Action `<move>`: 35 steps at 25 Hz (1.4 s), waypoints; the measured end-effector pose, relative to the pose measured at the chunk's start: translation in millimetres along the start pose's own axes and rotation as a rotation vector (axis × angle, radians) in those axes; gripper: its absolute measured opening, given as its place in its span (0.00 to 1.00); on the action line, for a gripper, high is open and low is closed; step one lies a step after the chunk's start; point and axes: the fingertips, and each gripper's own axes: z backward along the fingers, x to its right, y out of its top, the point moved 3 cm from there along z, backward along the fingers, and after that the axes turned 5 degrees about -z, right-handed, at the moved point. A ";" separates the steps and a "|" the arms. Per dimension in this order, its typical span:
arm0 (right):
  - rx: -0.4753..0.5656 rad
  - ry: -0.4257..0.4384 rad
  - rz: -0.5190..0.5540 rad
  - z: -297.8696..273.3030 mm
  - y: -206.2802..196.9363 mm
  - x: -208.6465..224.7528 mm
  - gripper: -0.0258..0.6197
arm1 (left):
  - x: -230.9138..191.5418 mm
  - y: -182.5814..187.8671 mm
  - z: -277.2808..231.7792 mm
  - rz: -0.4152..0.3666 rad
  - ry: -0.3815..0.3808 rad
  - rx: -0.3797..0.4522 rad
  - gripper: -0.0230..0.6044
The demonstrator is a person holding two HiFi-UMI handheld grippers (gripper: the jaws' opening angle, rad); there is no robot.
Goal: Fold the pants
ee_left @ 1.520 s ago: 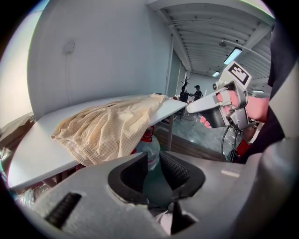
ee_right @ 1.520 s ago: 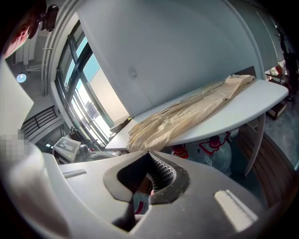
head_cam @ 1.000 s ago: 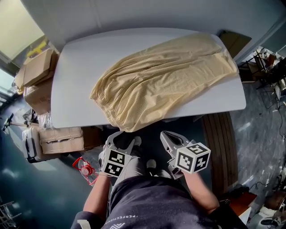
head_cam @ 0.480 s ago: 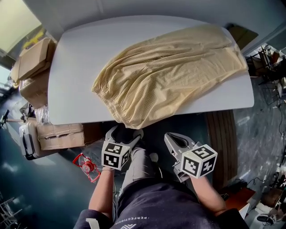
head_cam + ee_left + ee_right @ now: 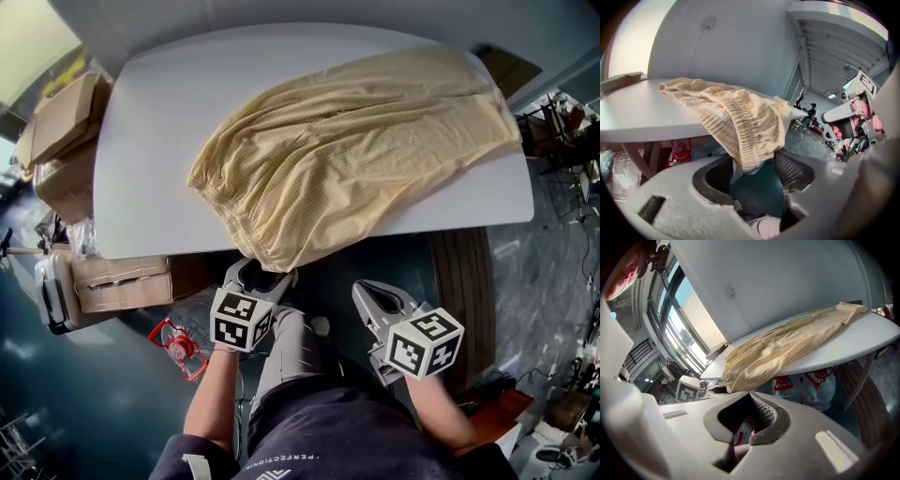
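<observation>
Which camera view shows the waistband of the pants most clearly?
The left gripper view: the waistband hangs close, its ribbing clear. The head view shows it small, from above; the right gripper view, farther off.

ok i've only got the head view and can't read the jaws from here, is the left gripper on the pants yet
observer: no. In the left gripper view the left gripper is open. Its jaws have just been closing a little. The hanging waistband of the pants sits at their mouth, and the pads are not pressing on it.
operator: and the right one
observer: the right gripper is shut with nothing in it. It points up at the cloth that overhangs the table and is apart from it.
</observation>
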 end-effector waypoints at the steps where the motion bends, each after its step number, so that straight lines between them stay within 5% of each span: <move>1: 0.005 0.002 -0.001 0.6 1.1 0.4 0.04 | 1.1 1.7 4.6 -0.015 0.014 0.002 0.44; 8: 0.042 0.031 0.018 4.5 8.3 -7.0 0.04 | 19.3 14.8 28.9 -0.109 0.014 -0.007 0.21; 35: 0.119 0.185 0.202 -34.3 107.7 -54.1 0.04 | 17.1 143.9 50.7 -0.303 -0.067 0.068 0.10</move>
